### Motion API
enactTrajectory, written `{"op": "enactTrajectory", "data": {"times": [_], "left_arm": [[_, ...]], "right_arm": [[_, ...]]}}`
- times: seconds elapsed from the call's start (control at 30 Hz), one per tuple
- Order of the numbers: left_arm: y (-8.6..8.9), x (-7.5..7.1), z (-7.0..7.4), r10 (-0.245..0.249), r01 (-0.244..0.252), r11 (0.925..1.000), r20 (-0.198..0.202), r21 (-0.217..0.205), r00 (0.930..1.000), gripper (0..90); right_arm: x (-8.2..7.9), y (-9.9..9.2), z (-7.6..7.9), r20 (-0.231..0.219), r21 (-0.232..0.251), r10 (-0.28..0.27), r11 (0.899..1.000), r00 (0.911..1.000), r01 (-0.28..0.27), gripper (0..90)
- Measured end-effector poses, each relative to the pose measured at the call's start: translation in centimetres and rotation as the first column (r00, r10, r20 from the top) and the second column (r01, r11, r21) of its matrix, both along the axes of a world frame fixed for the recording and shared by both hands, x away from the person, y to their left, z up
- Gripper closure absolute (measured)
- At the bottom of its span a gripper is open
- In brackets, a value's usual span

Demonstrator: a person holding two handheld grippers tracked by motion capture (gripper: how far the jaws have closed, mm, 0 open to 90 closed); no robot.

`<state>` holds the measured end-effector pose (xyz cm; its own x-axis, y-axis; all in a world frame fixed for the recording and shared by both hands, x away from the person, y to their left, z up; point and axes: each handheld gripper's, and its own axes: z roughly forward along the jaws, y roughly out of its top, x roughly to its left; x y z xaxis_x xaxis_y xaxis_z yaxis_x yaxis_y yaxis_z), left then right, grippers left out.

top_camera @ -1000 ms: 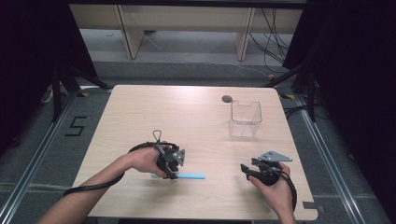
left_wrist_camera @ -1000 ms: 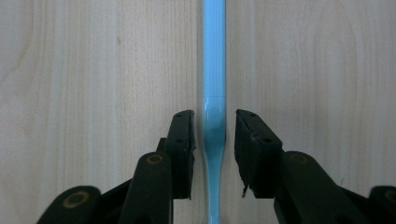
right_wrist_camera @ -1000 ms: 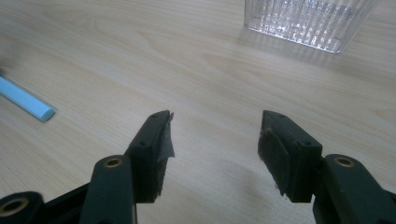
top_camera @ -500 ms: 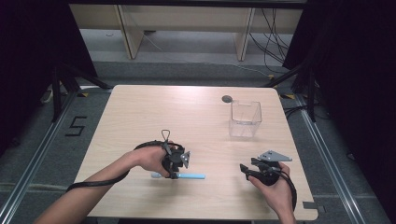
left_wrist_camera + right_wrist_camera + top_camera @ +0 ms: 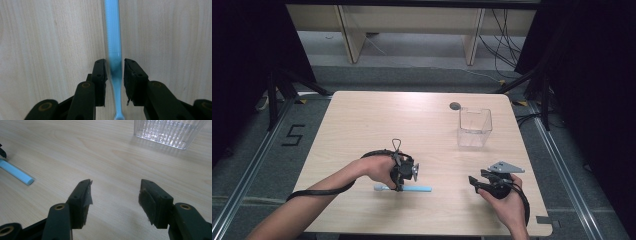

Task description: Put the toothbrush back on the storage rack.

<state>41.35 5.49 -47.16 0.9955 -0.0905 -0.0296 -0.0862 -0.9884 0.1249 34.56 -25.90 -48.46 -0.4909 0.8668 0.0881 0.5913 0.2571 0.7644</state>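
Toothbrush (image 5: 404, 188) in pale blue lies flat on the light wooden bench (image 5: 362, 125), near the front edge and left of centre, its long handle pointing toward the person's right. The left claw (image 5: 398, 181) comes down over it from above, held in the left hand (image 5: 379, 170), and straddles the narrow neck close to the brush head. In the left gripper view the toothbrush (image 5: 113, 50) runs straight up between the two black jaws, which have just been closing in on it; thin slivers of bench still show on either side of the handle, so the pads do not yet press on it — the toothbrush rests on the wood.

Well apart to the right, the right claw (image 5: 476, 182) sits low over the bench in the right hand (image 5: 502, 200), a grey three-cornered plate (image 5: 504, 167) on top. In the right gripper view its jaws stand wide apart with nothing between them but bare bench (image 5: 112, 165) — the end of the blue handle (image 5: 16, 173) shows at the left edge there. A clear ribbed plastic cup (image 5: 474, 127) stands upright toward the far right of the bench, with a small dark round spot (image 5: 455, 105) just behind it.
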Motion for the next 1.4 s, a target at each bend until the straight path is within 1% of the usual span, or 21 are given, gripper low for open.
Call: {"op": "enactTrajectory", "data": {"times": [0.03, 0.17, 0.4, 0.43, 0.47, 0.57, 0.6, 0.67, 0.7, 0.73, 0.77, 0.83, 0.87, 0.9, 0.93, 0.97, 1.13, 1.17, 1.23, 1.3, 1.4], "left_arm": [[-0.08, 0.02, -0.01, -0.002, 0.002, 1.0000, 0.001, 0.000, 1.0000, 70.3], [-0.32, 0.10, -0.03, -0.009, 0.009, 1.0000, 0.002, 0.003, 1.0000, 70.7], [-0.57, 0.14, -0.14, -0.016, 0.016, 0.9998, -0.007, 0.013, 0.9998, 71.6], [-0.60, 0.13, -0.16, -0.015, 0.015, 0.9998, -0.008, 0.015, 0.9999, 71.8], [-0.62, 0.13, -0.18, -0.015, 0.015, 0.9997, -0.007, 0.017, 0.9999, 72.0], [-0.70, 0.14, -0.25, -0.017, 0.017, 0.9996, -0.010, 0.024, 0.9998, 72.9], [-0.71, 0.12, -0.28, -0.015, 0.015, 0.9995, -0.015, 0.027, 0.9998, 73.0], [-0.75, 0.12, -0.31, -0.017, 0.018, 0.9994, -0.015, 0.031, 0.9997, 73.2], [-0.77, 0.12, -0.32, -0.019, 0.019, 0.9993, -0.014, 0.033, 0.9997, 73.2], [-0.77, 0.12, -0.32, -0.019, 0.019, 0.9993, -0.014, 0.033, 0.9997, 73.3], [-0.83, 0.08, -0.38, -0.020, 0.021, 0.9991, -0.010, 0.036, 0.9997, 73.3], [-0.89, 0.03, -0.41, -0.023, 0.024, 0.9989, -0.010, 0.040, 0.9997, 73.4], [-0.89, 0.03, -0.41, -0.023, 0.024, 0.9989, -0.010, 0.040, 0.9997, 73.4], [-0.95, -0.01, -0.47, -0.030, 0.031, 0.9987, -0.006, 0.041, 0.9995, 73.4], [-0.98, -0.04, -0.49, -0.033, 0.033, 0.9985, -0.002, 0.043, 0.9995, 73.4], [-0.99, -0.06, -0.53, -0.034, 0.034, 0.9984, 0.002, 0.045, 0.9994, 73.4], [-1.03, -0.14, -0.54, -0.052, 0.051, 0.9973, 0.015, 0.053, 0.9985, 74.6], [-1.03, -0.15, -0.55, -0.052, 0.051, 0.9972, 0.014, 0.054, 0.9986, 75.1], [-1.02, -0.17, -0.54, -0.055, 0.054, 0.9970, 0.017, 0.056, 0.9983, 77.2], [-1.04, -0.22, -0.54, -0.065, 0.064, 0.9962, 0.024, 0.059, 0.9976, 77.7], [-1.06, -0.38, -0.53, -0.080, 0.078, 0.9951, 0.033, 0.061, 0.9962, 77.9]], "right_arm": [[0.01, 0.08, -0.09, -0.003, 0.016, 0.002, 1.000, 1.0000, -0.002, 43.6], [-0.07, -0.03, 0.07, -0.002, -0.008, -0.004, 1.000, 1.0000, 0.004, 43.6], [-0.05, -0.05, 0.03, -0.006, 0.000, 0.000, 1.000, 1.0000, 0.000, 43.6], [-0.05, -0.01, -0.01, -0.007, 0.003, -0.003, 1.000, 1.0000, 0.003, 43.6], [0.08, 0.09, -0.21, -0.003, 0.029, 0.013, 1.000, 0.9999, -0.013, 43.6], [0.00, 0.11, -0.09, -0.019, 0.015, 0.006, 1.000, 0.9998, -0.006, 43.5], [0.00, 0.01, -0.03, -0.005, -0.008, 0.001, 1.000, 1.0000, -0.001, 43.5], [-0.01, 0.05, -0.03, -0.006, -0.008, 0.002, 1.000, 1.0000, -0.002, 43.5], [-0.09, 0.20, -0.05, -0.020, 0.009, -0.005, 1.000, 0.9998, 0.006, 43.5], [-0.09, 0.20, -0.05, -0.020, 0.009, -0.005, 1.000, 0.9998, 0.006, 43.5], [-0.03, 0.13, -0.04, -0.011, -0.004, 0.002, 1.000, 0.9999, -0.002, 43.5], [-0.08, 0.33, -0.13, -0.023, 0.019, -0.008, 1.000, 0.9997, 0.008, 43.5], [0.01, 0.21, -0.14, -0.007, 0.003, 0.003, 1.000, 1.0000, -0.003, 43.5], [0.00, 0.23, -0.14, -0.009, 0.005, 0.002, 1.000, 1.0000, -0.002, 43.5], [-0.05, 0.38, -0.21, -0.018, 0.029, -0.003, 1.000, 0.9998, 0.004, 43.5], [0.01, 0.21, -0.14, -0.008, 0.003, 0.004, 1.000, 1.0000, -0.004, 43.5], [-0.04, 0.14, -0.09, -0.015, -0.001, 0.004, 1.000, 0.9999, -0.004, 43.4], [-0.15, 0.27, -0.09, -0.030, 0.014, -0.009, 1.000, 0.9995, 0.010, 43.4], [-0.13, 0.32, -0.16, -0.035, 0.025, -0.007, 1.000, 0.9994, 0.008, 43.4], [-0.03, 0.17, -0.15, -0.016, 0.000, 0.005, 1.000, 0.9999, -0.005, 43.4], [0.02, 0.23, -0.24, -0.017, -0.003, 0.013, 1.000, 0.9998, -0.013, 43.3]]}}
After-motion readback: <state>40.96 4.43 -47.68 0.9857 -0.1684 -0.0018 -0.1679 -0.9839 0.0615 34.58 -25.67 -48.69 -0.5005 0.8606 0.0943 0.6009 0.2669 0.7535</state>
